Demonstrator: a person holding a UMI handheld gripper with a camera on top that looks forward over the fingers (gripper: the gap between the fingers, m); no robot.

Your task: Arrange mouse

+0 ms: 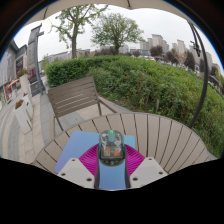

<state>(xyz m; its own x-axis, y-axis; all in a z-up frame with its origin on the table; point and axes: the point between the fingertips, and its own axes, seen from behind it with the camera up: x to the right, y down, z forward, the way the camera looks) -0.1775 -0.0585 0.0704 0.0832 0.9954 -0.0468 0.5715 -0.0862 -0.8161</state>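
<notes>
A dark, partly see-through mouse (111, 146) with a green light on top sits between the fingers of my gripper (111, 160). Both magenta pads (90, 159) press against its sides. The mouse is held over a light blue mat (80, 147) that lies on a round wooden slatted table (165, 135). The mouse's underside is hidden, so I cannot tell whether it touches the mat.
A wooden bench (75, 97) stands beyond the table to the left on a paved terrace. A green hedge (150, 85) runs behind and to the right. Trees and buildings stand far off. White furniture (22, 113) stands at the far left.
</notes>
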